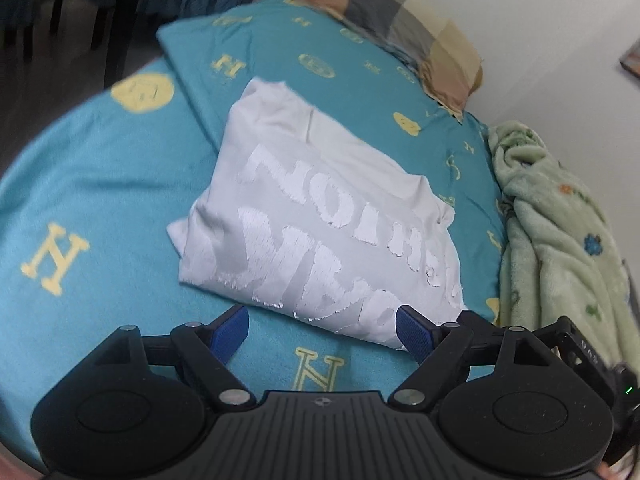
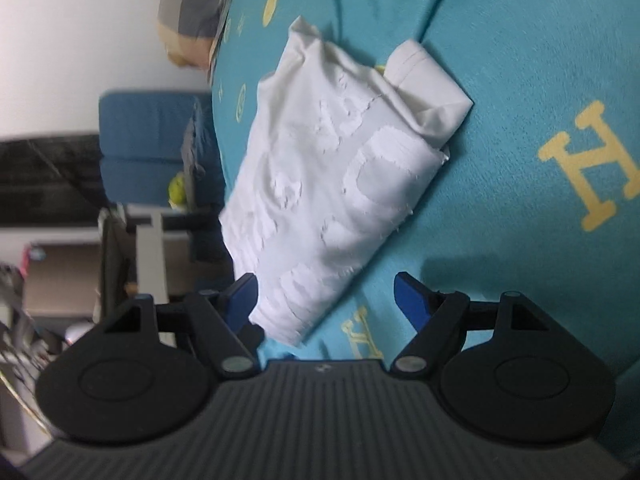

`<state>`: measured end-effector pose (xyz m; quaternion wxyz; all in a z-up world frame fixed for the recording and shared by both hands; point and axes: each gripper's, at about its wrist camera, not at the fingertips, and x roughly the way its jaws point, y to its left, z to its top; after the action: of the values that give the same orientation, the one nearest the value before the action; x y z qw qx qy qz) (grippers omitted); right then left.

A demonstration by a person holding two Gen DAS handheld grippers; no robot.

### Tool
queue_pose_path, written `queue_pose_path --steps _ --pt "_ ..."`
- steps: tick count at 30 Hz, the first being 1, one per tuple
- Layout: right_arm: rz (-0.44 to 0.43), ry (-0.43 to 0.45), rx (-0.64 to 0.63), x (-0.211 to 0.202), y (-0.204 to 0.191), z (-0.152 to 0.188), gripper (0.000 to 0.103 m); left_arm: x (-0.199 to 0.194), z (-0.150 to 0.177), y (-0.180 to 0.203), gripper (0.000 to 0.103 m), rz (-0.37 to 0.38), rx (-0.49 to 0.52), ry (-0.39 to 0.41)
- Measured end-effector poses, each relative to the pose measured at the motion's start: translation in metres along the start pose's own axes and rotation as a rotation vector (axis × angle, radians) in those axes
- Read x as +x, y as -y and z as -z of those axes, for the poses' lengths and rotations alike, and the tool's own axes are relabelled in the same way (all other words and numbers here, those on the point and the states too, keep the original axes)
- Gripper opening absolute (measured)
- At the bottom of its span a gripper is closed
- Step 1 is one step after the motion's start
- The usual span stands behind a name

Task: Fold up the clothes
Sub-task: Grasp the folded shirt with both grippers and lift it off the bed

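At the centre of the left wrist view, the folded white shirt (image 1: 320,216) lies on the teal bed cover (image 1: 100,200), printed lettering facing up. The left hand-held gripper (image 1: 322,334) sits at the lower edge of the frame, jaws spread and empty; its right fingertip overlaps the shirt's near corner in the frame, though contact cannot be confirmed. A checked pillow (image 1: 404,28) occupies the upper right, and a green blanket (image 1: 560,240) the right edge.

In the right wrist view, the white shirt (image 2: 336,184) runs diagonally through the centre. The right hand-held gripper (image 2: 324,300) is released, jaws spread around the shirt's near end. Only this view shows the loose tucked hem at the upper right of the shirt.

Judgement: folding appears nearly complete. The next move calls for tidying that loose hem.
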<state>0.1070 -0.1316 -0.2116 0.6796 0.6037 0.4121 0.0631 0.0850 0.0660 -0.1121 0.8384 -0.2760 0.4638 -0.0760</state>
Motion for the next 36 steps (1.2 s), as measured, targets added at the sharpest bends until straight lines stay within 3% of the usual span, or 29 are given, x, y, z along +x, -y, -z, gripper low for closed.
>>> queue_pose_path --steps 6,13,17,19,22,26,31,36 --pt "-0.005 0.014 0.116 0.019 0.012 -0.003 0.076 0.024 -0.004 -0.038 0.083 0.071 -0.277 -0.072" --pt "-0.065 0.154 0.194 0.018 0.017 -0.011 0.075 0.038 -0.011 -0.076 0.084 0.206 -0.545 -0.016" --pt "-0.039 0.177 0.128 0.02 0.01 -0.012 0.067 0.044 -0.011 -0.091 0.074 0.249 -0.649 0.021" --pt "-0.01 0.187 0.086 0.02 0.008 -0.012 0.04 0.045 -0.011 -0.095 0.061 0.248 -0.667 0.027" --pt "-0.009 0.196 0.056 0.016 0.008 -0.011 0.025 0.043 -0.012 -0.096 0.046 0.246 -0.666 0.036" --pt "-0.026 0.216 -0.003 0.003 -0.003 -0.007 0.019 0.028 -0.017 -0.085 0.029 0.276 -0.625 0.072" --pt "-0.095 0.244 -0.029 -0.03 -0.028 0.001 0.017 -0.002 -0.025 -0.069 0.025 0.346 -0.642 0.068" --pt "-0.171 0.291 -0.069 -0.076 -0.073 -0.001 0.017 -0.044 -0.046 -0.019 0.024 0.392 -0.602 0.082"
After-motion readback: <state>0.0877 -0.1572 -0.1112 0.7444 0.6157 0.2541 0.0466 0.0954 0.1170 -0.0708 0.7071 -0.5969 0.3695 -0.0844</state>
